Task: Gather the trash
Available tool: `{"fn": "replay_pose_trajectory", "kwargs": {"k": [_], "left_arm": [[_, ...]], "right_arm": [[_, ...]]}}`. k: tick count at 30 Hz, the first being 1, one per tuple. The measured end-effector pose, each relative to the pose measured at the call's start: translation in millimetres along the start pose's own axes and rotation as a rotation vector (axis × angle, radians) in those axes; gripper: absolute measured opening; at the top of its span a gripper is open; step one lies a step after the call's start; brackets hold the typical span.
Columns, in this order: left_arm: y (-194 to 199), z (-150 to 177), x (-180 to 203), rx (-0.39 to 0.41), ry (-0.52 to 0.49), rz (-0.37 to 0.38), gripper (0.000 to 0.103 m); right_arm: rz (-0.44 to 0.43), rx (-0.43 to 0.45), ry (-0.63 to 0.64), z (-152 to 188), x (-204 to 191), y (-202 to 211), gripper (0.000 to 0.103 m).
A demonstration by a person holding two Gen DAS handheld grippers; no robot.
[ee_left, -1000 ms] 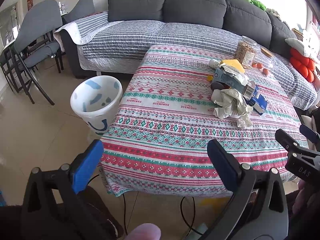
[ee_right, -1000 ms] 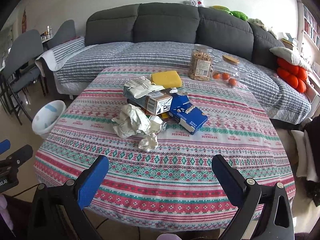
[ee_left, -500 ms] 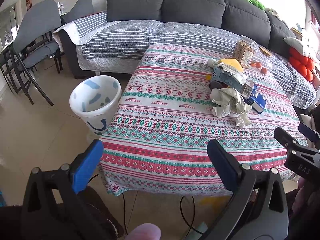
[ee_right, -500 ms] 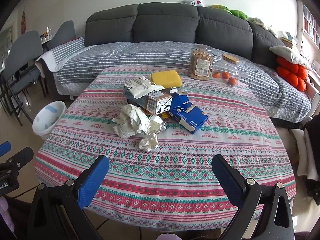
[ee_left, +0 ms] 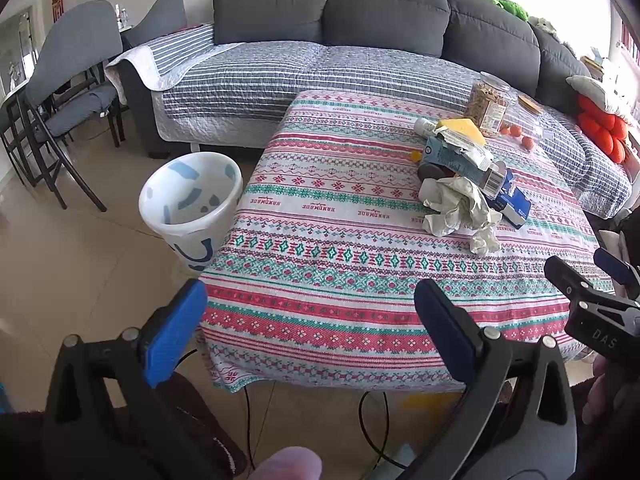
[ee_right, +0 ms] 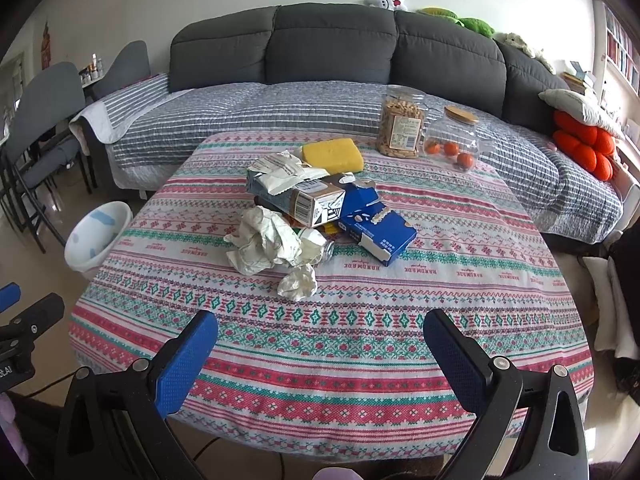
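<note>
- We hold both tongs at the near edge of the counter (ee_right: 520, 280), and neither touches a thing.
- Left tongs (ee_left: 310, 312): spread wide, blue pads far apart, nothing between them. Right tongs (ee_right: 320, 344): the same, wide open and empty.
- Open room ahead: a broad bare band of patterned cloth lies between our fingertips and the trash pile, with clear cloth on both flanks too.
- The trash sits mid-counter, well short of us: crumpled paper (ee_right: 266, 242) nearest, a small wad (ee_right: 298, 282) just in front of it, a grey carton (ee_right: 296, 196) lying on its side behind, and a torn blue carton (ee_right: 376, 228) touching that carton's right end.
- The white bin (ee_left: 192, 206) with blue patches stands on the tiled floor just beside the counter's left edge, mouth open and tilted toward us.
- Only the left view looks down into the bin; the right view catches just its rim (ee_right: 98, 236) past the cloth.
- The right view shows the pile head-on; in the left it sits off to the right (ee_left: 460, 208).
- Behind the pile: a yellow sponge (ee_right: 332, 155), soft and slab-shaped, a clear jar of snacks (ee_right: 402, 128), and a cork-lidded clear container of small orange fruit (ee_right: 454, 142).
- The cloth is woven-looking, red, teal and white bands, hanging over the rounded near edge.
- A grey sofa (ee_right: 332, 44) with a striped quilted cover runs along the far side.
</note>
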State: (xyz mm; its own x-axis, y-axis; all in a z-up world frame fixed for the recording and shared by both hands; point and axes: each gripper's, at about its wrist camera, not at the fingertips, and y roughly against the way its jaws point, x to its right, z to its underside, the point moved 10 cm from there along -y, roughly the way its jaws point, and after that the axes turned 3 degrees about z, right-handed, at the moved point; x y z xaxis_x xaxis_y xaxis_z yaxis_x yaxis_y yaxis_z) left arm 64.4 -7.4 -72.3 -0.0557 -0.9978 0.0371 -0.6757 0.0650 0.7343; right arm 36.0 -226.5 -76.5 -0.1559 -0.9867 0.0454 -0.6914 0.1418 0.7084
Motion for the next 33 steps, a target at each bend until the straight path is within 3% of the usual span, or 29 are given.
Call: {"fn": "replay_pose_trajectory", "kwargs": {"k": [33], "left_arm": [[-1.4, 1.3, -2.7, -0.006, 0.002, 0.001, 0.103]], "right_arm": [[-0.001, -0.002, -0.008, 0.0, 1.2, 0.5, 0.103]]}}
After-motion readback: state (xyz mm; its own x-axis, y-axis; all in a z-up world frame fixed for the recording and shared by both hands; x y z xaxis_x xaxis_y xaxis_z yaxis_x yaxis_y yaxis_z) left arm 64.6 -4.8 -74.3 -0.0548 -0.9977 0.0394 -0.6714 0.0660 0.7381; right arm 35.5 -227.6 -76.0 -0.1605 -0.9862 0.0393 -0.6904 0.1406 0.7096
